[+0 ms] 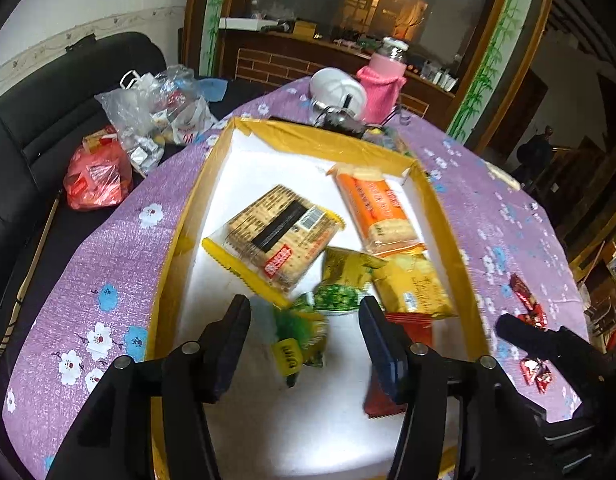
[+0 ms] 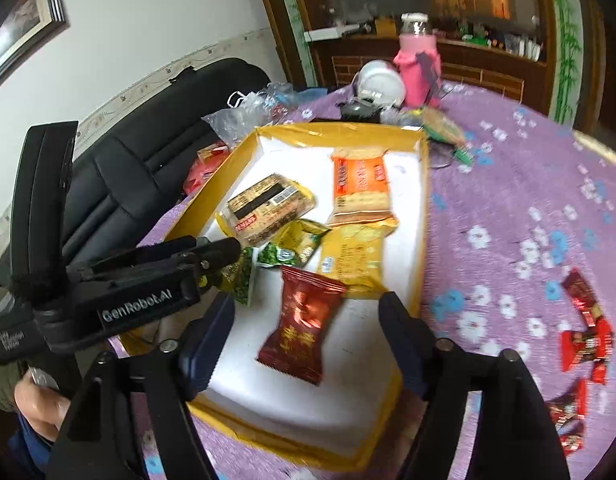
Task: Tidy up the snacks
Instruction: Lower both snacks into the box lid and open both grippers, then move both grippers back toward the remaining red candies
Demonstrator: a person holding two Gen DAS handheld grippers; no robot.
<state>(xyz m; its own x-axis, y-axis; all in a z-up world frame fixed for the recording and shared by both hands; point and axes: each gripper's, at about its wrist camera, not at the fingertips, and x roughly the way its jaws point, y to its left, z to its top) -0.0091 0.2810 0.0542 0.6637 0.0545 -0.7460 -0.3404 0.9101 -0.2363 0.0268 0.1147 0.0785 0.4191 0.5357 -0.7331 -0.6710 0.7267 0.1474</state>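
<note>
Purple flowered table (image 2: pixel 507 208) bears yellow tray (image 2: pixel 423 200), red candies (image 2: pixel 585 344), pink bottle (image 2: pixel 417 72).

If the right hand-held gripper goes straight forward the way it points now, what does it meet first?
Most likely the dark red snack packet, which lies between the open fingers of the right hand-held gripper on the white floor of the yellow box. Depth is unclear, so this is a judgement.

The snack packets (image 2: pixel 301 322) in the box (image 1: pixel 176 236) are glossy, crinkled plastic film, and the box has shiny yellow taped walls around a matt white floor. A purple flowered cloth (image 2: pixel 507 208) with a fine ribbed weave covers the bench. Each hand-held gripper (image 1: pixel 304 344) is matt black plastic with small bright metal pins.
</note>
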